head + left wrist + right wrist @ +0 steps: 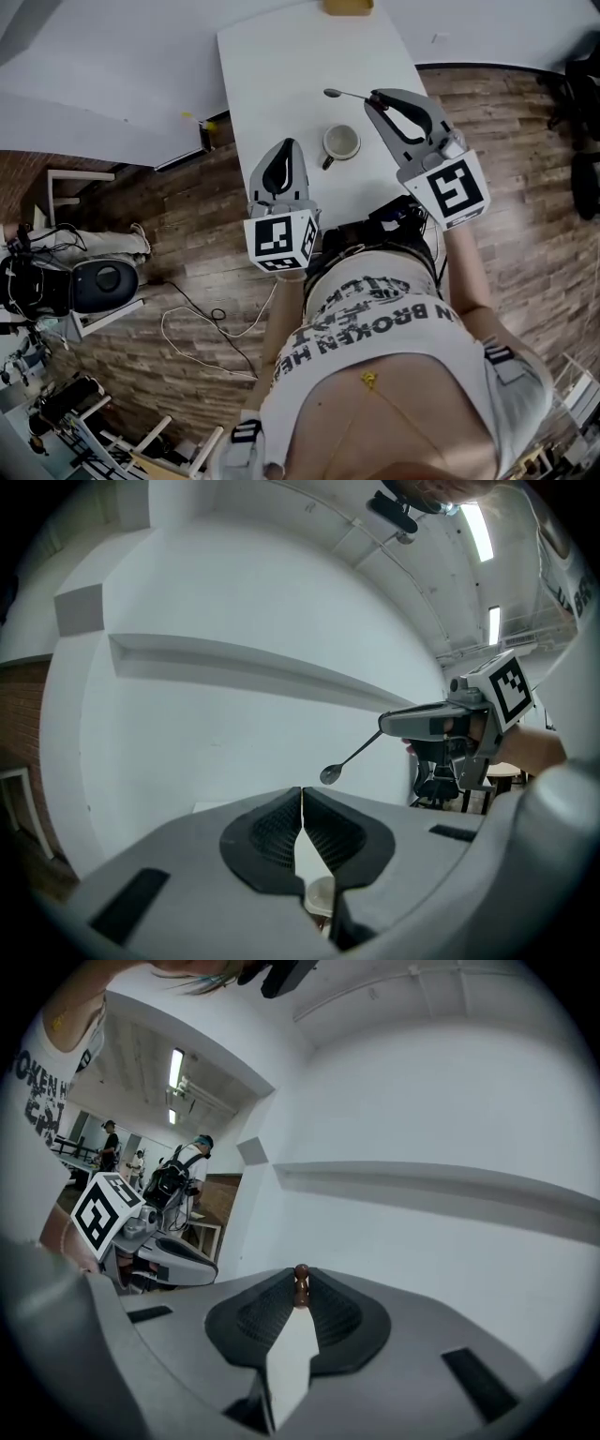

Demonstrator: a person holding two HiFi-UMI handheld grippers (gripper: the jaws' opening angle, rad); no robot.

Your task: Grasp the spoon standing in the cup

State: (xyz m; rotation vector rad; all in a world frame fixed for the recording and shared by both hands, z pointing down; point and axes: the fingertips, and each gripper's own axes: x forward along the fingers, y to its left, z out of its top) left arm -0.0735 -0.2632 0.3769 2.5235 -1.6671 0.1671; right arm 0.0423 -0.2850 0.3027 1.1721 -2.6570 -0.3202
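Observation:
A pale cup [341, 142] stands on the white table [281, 75] with nothing in it. The metal spoon [345, 93] hangs in the air beyond the cup, bowl pointing left. My right gripper [372, 97] is shut on its handle. In the right gripper view the brown handle end [301, 1281] is pinched at the jaw tips of the right gripper [301, 1286]. My left gripper [286, 145] is shut and holds nothing, left of the cup and a little nearer to me. In the left gripper view the left gripper [301, 794] shows the cup [319, 894] low behind its jaws, and the spoon [349, 759] juts from the right gripper [384, 726].
A tan object [349, 6] sits at the table's far edge. A wooden floor surrounds the table. On the floor to the left stand a round-topped machine [105, 281] and loose cables [202, 328]. The person's torso [394, 375] fills the near side.

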